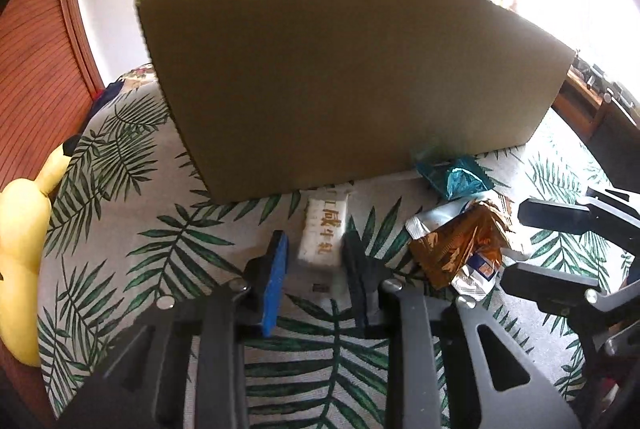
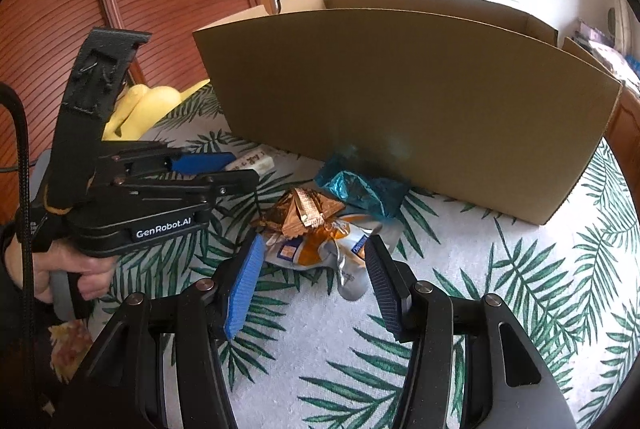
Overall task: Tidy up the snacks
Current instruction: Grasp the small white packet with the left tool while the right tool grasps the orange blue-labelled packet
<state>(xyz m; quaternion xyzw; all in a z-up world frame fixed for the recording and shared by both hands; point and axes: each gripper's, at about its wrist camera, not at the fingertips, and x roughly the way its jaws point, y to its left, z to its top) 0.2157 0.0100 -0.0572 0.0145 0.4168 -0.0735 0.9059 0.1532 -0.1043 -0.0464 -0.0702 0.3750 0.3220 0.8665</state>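
Two grippers: both low over the leaf-print cloth [image 2: 500, 293], each facing its own snack, with the cardboard box [image 2: 400, 101] standing just behind the pile.
Yellow plush toy [image 1: 20, 229]: far left, well apart from the work; no risk seen from it.
Left gripper [image 1: 316, 257]: jaws part-open, straddling the white snack bar [image 1: 324, 233]; the dark pad looks to be touching the bar's side, the blue pad [image 1: 276, 281] stands a little off. Nothing is clamped yet.
Left-side risk: closing unevenly would push the bar sideways or pivot it out of the jaws, since only one pad seems to bear on it; the bar's far end lies against the box foot, so driving forward could wedge it there.
Gold wrapper [image 2: 308, 213]: crumpled, lying on top of the silver packet [image 2: 320, 249].
Right gripper [image 2: 316, 269]: jaws wide apart, holding nothing, with the silver packet between the pads.
Right-side risk: thin slippery foil may slide out or tear, and the gold wrapper may ride along or drop off.
Teal wrapper [image 2: 360, 189]: touching the box wall, just behind the pile; easily dragged.
Shared risk: the grippers sit near each other and could knock together when lifting toward the box.
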